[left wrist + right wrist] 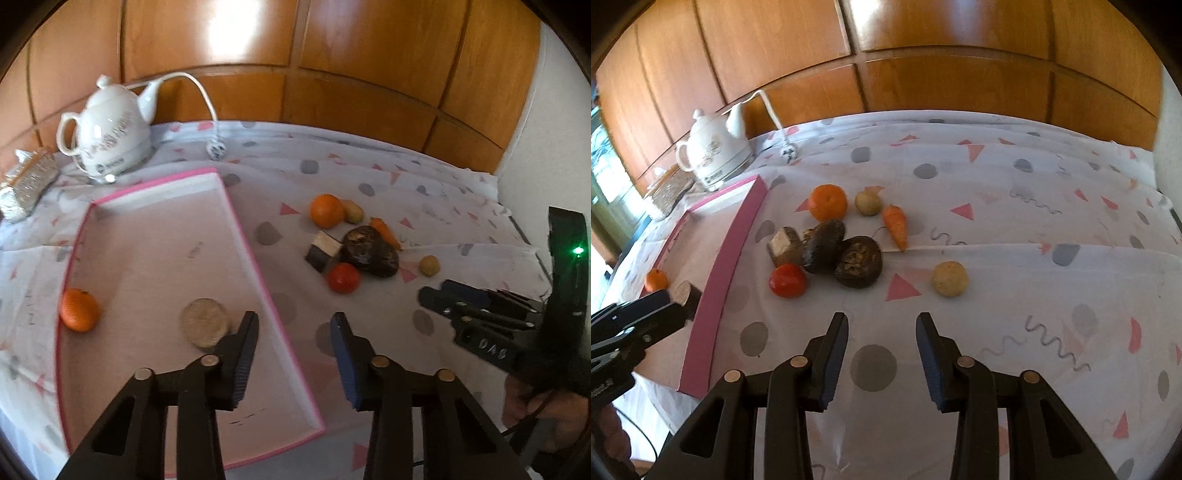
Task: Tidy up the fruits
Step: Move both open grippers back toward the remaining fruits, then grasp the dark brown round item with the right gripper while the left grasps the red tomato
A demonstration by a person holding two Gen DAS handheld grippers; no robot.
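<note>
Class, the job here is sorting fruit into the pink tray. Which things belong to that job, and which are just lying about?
Job:
pink tray
orange in tray
orange on cloth
red fruit
carrot

Lying about:
white teapot
plug
glittery box

We see our left hand-held gripper (293, 328) above the near edge of the pink-rimmed tray (258, 266), jaws apart and empty. Inside the tray lie an orange (79, 309) and a pale round piece (205, 323). More fruits cluster on the patterned cloth (424, 199) beyond.
</note>
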